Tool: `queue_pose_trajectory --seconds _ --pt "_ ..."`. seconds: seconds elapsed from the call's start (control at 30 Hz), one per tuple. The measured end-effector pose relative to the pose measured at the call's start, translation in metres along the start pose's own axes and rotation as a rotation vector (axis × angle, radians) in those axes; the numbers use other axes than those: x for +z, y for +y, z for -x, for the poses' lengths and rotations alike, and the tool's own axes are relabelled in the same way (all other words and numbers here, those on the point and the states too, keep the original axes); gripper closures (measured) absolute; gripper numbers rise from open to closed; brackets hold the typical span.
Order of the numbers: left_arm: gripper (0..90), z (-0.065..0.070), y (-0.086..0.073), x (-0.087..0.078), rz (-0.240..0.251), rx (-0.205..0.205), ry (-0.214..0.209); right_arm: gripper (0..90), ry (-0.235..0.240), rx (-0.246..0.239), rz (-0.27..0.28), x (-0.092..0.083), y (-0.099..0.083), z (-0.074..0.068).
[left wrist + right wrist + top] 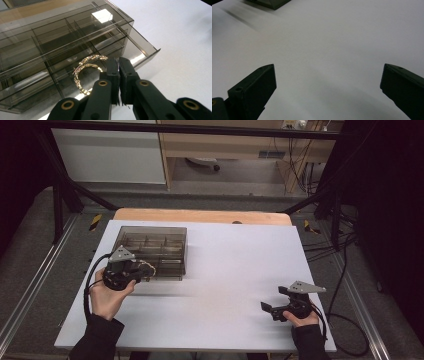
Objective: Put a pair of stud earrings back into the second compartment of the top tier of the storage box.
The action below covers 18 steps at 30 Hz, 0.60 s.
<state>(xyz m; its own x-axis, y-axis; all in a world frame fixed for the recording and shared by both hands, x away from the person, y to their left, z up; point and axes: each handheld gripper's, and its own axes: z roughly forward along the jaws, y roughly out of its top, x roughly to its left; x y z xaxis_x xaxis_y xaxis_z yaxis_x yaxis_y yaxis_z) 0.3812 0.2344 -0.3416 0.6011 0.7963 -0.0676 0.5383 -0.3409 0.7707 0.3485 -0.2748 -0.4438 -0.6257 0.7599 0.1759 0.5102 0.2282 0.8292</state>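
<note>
A smoky clear compartment box (165, 240) (50, 32) stands at the table's back left, its divided insides in sight from above. At the box's near edge my left gripper (141, 271) (118, 62) is shut, its tips pinching a gold chain bracelet (148, 267) (86, 68). The bracelet curls in a loop to the left of the jaws, over the box's front compartments. My right gripper (274, 299) (327, 82) stands open over bare white table at the near right, with nothing between its jaws.
The white tabletop (235, 270) stretches between the two hands. A wooden strip (200, 215) runs along the table's far edge. Black frame bars and cables (340, 255) stand beside the table at the right.
</note>
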Motion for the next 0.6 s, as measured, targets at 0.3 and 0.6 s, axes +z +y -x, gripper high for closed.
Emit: queue_pose_trajectory --seconds 0.3,0.6 --pt "86.7 -0.010 0.002 0.012 -0.006 -0.022 0.009 1.0 0.000 0.000 0.000 0.000 0.000 0.000" --pt "86.8 -0.017 0.000 0.023 -0.024 -0.038 0.016 1.0 0.001 -0.002 -0.001 0.000 0.000 0.000"
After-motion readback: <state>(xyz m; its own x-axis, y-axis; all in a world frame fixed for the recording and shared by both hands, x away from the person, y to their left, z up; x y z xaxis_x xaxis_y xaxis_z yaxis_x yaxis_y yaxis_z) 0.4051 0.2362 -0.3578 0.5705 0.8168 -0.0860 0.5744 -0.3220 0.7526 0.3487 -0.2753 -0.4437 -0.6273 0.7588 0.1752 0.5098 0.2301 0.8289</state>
